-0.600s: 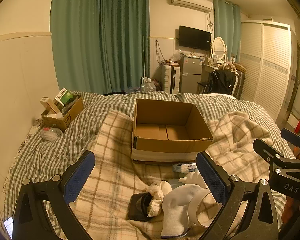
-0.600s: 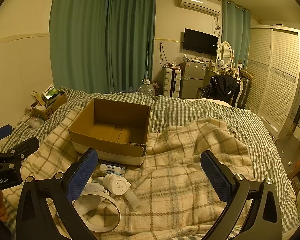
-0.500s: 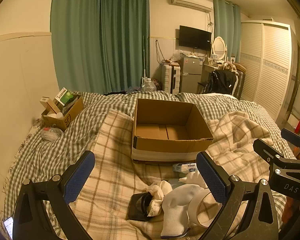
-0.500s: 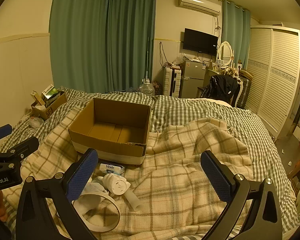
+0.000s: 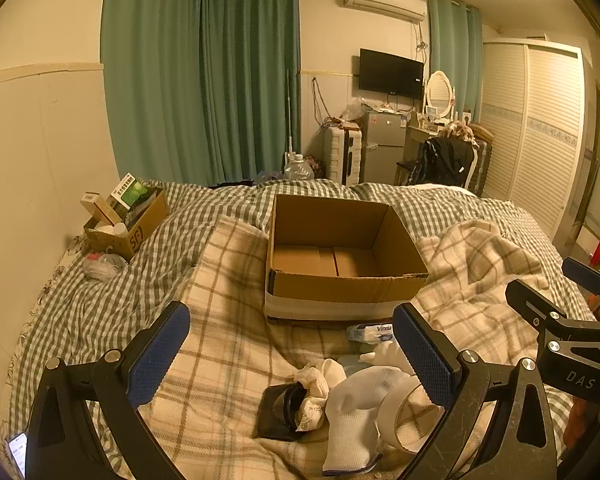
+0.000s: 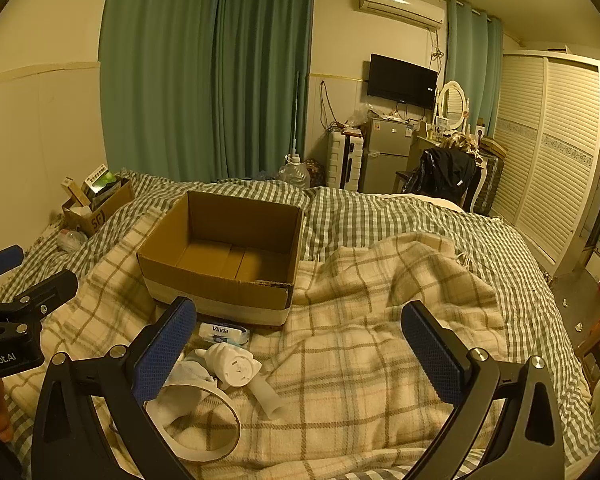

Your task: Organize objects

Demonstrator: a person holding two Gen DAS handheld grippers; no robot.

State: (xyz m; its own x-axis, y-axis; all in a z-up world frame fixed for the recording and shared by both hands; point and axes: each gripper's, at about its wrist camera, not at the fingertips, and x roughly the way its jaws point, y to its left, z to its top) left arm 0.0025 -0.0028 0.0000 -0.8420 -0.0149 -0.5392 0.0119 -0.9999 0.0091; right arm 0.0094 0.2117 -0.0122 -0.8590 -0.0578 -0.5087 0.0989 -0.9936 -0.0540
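An empty open cardboard box (image 5: 340, 256) (image 6: 224, 256) sits on the plaid blanket mid-bed. In front of it lies a small pile: a Vinda tissue pack (image 5: 370, 331) (image 6: 223, 330), a white glove (image 5: 354, 412), a crumpled tissue (image 5: 314, 392), a black case (image 5: 278, 412), a tape ring (image 5: 404, 416) (image 6: 196, 424) and a white plastic gadget (image 6: 236, 368). My left gripper (image 5: 296, 356) is open and empty, hovering over the pile. My right gripper (image 6: 296, 354) is open and empty, to the right of the pile.
A smaller box (image 5: 130, 220) of packets and a plastic bag (image 5: 100, 266) sit at the bed's left edge by the wall. A phone (image 5: 18, 450) lies at the near left. Wardrobe (image 6: 548, 160), fridge and chair stand beyond the bed.
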